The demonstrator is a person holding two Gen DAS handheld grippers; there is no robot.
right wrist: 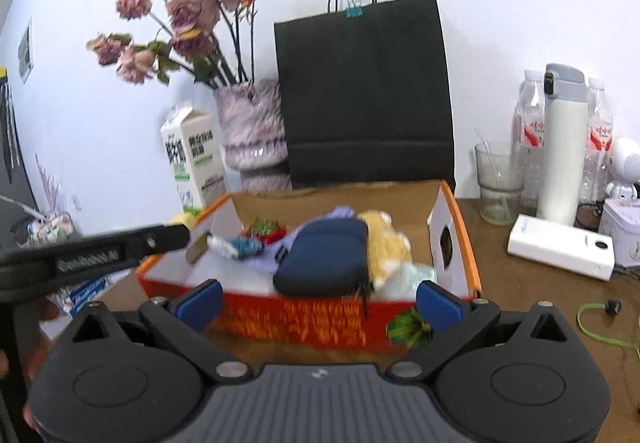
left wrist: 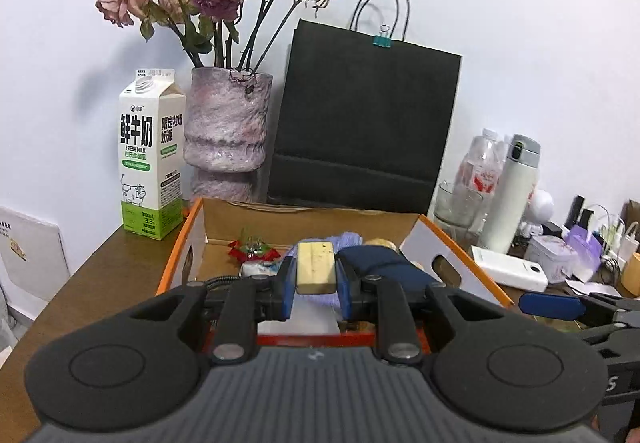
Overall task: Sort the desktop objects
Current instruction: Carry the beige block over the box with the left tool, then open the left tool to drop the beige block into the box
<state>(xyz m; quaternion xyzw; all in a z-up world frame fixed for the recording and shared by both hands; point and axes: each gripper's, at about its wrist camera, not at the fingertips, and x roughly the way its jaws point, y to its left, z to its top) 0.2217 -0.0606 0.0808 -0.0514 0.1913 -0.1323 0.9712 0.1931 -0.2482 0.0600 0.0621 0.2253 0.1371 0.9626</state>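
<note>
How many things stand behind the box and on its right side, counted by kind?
Milk carton: 1
Vase with roses: 1
Black paper bag: 1
Plastic bottles: 2
White flask: 1
Glass: 1
White power bank: 1
Total: 8

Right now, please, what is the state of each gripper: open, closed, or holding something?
Left gripper: closed on a pale yellow block.
Right gripper: open, holding nothing.

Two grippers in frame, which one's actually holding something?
The left gripper: its blue pads are clamped on a pale yellow block above the orange box. The right gripper has wide-open jaws with nothing between them.
</note>
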